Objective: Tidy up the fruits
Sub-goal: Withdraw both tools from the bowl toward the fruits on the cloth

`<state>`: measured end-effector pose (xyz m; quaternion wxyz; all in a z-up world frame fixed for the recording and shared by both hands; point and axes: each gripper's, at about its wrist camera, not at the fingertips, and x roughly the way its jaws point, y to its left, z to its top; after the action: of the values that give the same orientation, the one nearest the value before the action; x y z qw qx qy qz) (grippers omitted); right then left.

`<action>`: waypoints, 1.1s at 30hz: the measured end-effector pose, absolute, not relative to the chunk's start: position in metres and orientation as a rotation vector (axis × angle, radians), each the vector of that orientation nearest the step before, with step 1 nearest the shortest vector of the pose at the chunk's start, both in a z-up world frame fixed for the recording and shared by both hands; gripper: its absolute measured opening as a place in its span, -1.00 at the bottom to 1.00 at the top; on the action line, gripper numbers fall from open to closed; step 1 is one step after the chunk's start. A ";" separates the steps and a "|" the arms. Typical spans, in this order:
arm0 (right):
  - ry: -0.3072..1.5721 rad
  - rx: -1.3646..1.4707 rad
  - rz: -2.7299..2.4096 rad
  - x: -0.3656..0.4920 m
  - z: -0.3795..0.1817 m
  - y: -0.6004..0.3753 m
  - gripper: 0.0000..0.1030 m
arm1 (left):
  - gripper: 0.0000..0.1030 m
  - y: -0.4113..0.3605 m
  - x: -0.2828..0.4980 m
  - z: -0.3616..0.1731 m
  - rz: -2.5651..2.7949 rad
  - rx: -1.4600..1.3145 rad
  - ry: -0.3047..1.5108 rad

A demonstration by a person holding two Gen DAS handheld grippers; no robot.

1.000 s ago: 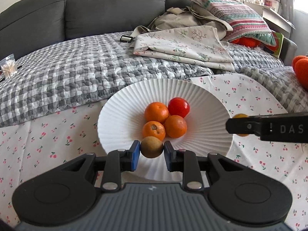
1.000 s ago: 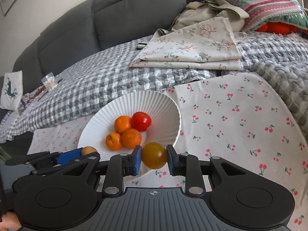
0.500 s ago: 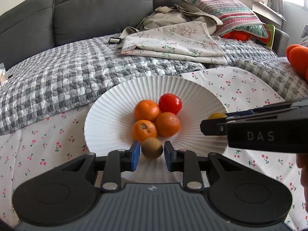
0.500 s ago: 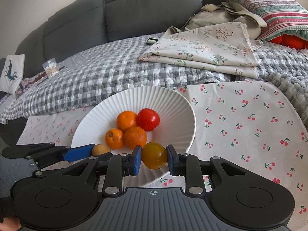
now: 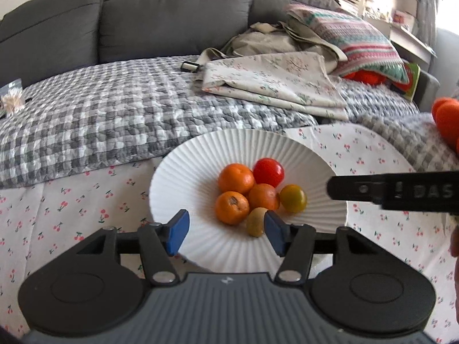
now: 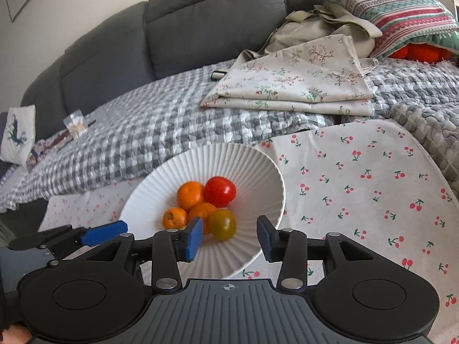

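Observation:
A white ribbed plate (image 5: 186,169) (image 6: 258,169) on a cherry-print cloth holds three oranges (image 5: 235,178), a red tomato (image 5: 268,172) (image 6: 220,191), a yellow-green tomato (image 5: 293,198) (image 6: 222,224) and a brown kiwi (image 5: 256,222). My left gripper (image 5: 226,232) is open and empty over the plate's near rim, the kiwi lying just inside its right finger. My right gripper (image 6: 229,239) is open and empty over the plate's near right rim, with the yellow-green tomato lying between its fingers. The right gripper's finger shows in the left wrist view (image 5: 393,190).
A grey checked quilt (image 5: 114,114) covers the sofa behind the plate. Folded floral cloths (image 5: 275,86) (image 6: 298,86) and a striped pillow (image 6: 396,8) lie at the back right. An orange plush thing (image 5: 447,117) sits at the right edge. Cherry-print cloth (image 6: 373,189) spreads right of the plate.
Both grippers have opened. The kiwi has left the left gripper and the yellow-green tomato the right one; both now lie on the plate beside the oranges.

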<state>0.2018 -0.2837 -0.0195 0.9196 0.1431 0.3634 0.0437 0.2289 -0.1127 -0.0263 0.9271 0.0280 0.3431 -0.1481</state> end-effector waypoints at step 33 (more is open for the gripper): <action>0.767 0.276 0.184 0.093 0.018 -0.259 0.90 | 0.86 -0.049 0.153 -0.007 -0.264 -0.149 0.940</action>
<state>0.0933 -0.2589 0.0180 0.9139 0.1339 0.3726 0.0895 0.1529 -0.0488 -0.0068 0.8806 -0.0715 0.4510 -0.1266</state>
